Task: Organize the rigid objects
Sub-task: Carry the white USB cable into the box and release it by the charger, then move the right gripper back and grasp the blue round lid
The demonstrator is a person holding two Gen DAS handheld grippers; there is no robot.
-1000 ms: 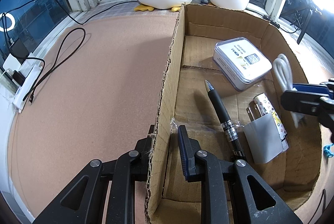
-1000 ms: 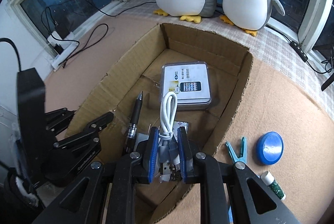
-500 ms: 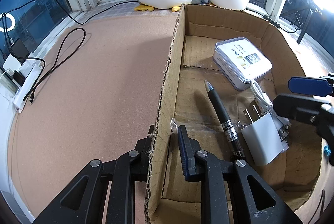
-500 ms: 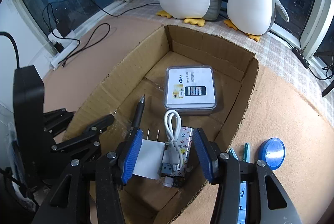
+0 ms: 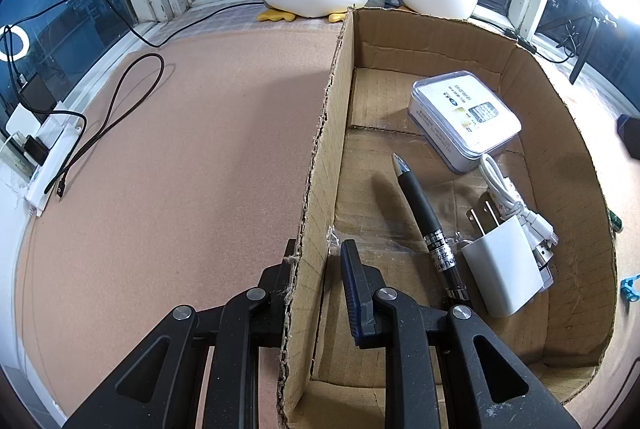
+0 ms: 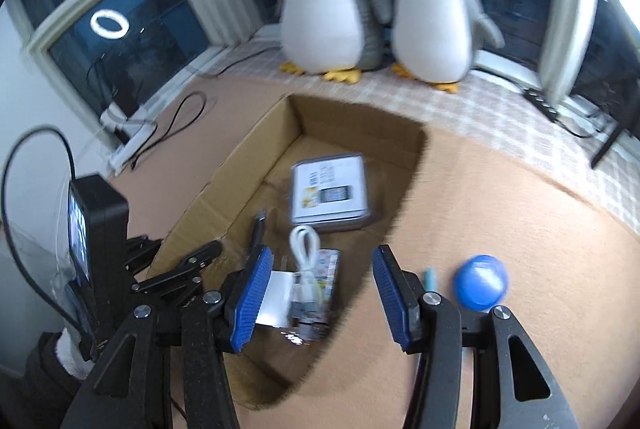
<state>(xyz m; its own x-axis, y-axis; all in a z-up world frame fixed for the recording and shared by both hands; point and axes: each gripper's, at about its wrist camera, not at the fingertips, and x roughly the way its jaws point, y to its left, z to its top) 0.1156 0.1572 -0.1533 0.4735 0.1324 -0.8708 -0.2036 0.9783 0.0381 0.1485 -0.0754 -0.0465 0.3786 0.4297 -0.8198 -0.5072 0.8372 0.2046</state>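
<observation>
White cable released into box; right gripper fingers parted, view blurred

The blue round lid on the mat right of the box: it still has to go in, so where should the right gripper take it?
Judging from the blurred right wrist view, the blue round lid lies flat on the mat, apart from the teal clip and the cardboard box. Coming from above, the open right gripper should probably straddle its rim on opposite edges: the round outline suits any angle.

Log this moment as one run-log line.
left gripper: shut on cardboard box wall | right gripper: open, just released | white USB cable: lying in box atop white charger
</observation>
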